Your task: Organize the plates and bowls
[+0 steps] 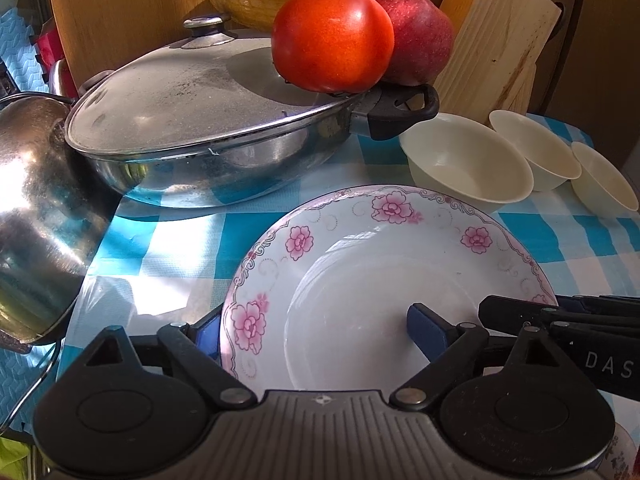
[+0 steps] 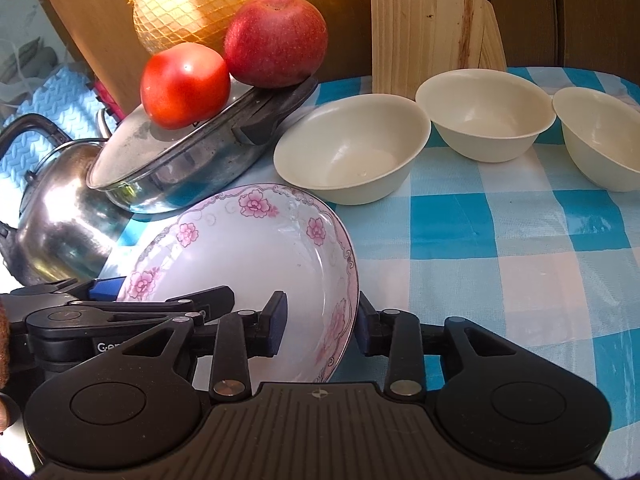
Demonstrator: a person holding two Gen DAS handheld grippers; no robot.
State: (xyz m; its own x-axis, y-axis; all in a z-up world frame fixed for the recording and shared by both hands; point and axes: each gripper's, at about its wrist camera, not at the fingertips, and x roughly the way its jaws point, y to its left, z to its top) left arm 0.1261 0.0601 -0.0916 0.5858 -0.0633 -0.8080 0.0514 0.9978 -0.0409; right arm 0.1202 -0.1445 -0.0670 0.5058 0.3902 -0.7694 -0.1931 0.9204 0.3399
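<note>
Partly hidden: floral plate (image 2: 256,248) rim behind right claw (image 2: 320,330).

Glossy glazed plate (image 1: 360,280) between my matt black plastic claw (image 2: 318,326) fingers, smooth cream bowls (image 2: 352,148), shiny dented metal kettle (image 2: 60,216), dull smudged pan lid (image 1: 180,100), pale raw wood board (image 2: 428,20), woven checked cloth (image 2: 500,240)

left gripper (image 1: 316,330): black linkages, silver rivets, blue fingers (image 1: 426,326) | right gripper (image 2: 320,322): same, ribbed grey body

Blue-and-white checked tablecloth (image 2: 500,232) under flowered plate (image 2: 256,248), three cream bowls (image 2: 352,148), lidded pan (image 1: 192,120), kettle (image 2: 60,208).
</note>
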